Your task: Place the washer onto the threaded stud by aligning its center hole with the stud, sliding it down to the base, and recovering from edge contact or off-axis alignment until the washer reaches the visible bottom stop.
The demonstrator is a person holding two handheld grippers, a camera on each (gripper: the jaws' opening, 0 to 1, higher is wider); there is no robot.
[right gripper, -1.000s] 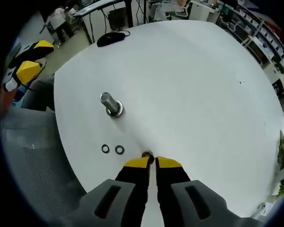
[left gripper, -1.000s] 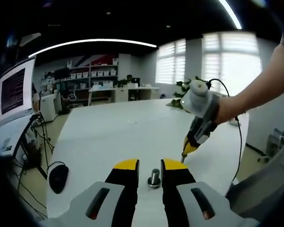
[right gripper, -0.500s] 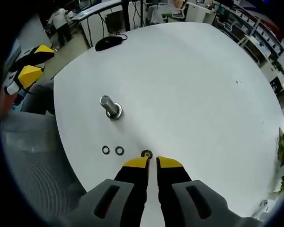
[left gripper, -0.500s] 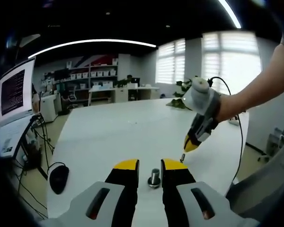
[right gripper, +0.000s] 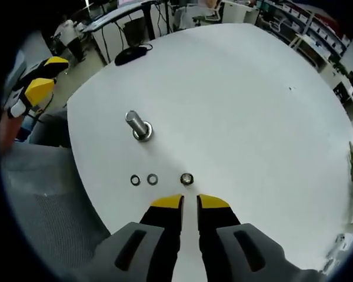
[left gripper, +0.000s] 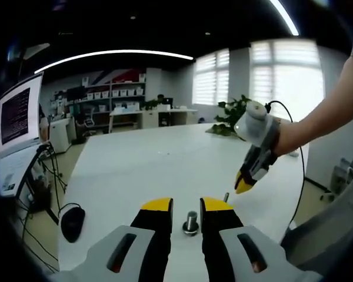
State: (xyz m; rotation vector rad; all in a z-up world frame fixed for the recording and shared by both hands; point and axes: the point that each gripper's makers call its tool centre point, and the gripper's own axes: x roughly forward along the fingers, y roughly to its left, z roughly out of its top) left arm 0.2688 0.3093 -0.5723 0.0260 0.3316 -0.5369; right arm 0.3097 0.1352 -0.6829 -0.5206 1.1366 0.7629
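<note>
On a wide white tabletop (right gripper: 253, 117) in an open office, we see the threaded stud (right gripper: 139, 125) standing upright on its round base, at about 11 o'clock from the right hand-held gripper (right gripper: 189, 202), whose yellow-tipped jaws rise from the bottom of the right gripper view with a narrow gap between them and nothing held. Three small rings lie in a row just ahead of those tips: a washer (right gripper: 187, 178) at 12 o'clock, nearest the jaws but not touching them, then a second washer (right gripper: 152, 178) and a third washer (right gripper: 135, 180) off toward 10 o'clock, all lying flat on the tabletop and well apart from the stud. In the same view the left hand-held gripper (right gripper: 35, 76) shows at 10 o'clock beyond the table's edge, yellow tips apart. In the left gripper view, we look along the left hand-held gripper (left gripper: 187, 205), its jaws parted and empty, with the threaded stud (left gripper: 190, 222) standing between the tips on the tabletop (left gripper: 141, 164); we cannot tell whether the jaws touch it. At 2 o'clock the right hand-held gripper (left gripper: 245, 185) hangs over the table, tips pointing down, carried on a person's bare forearm (left gripper: 323, 114). A black computer mouse (left gripper: 72, 221) sits at 9 o'clock near the table's edge, and a lit monitor (left gripper: 19, 111) stands at 10 o'clock.
</note>
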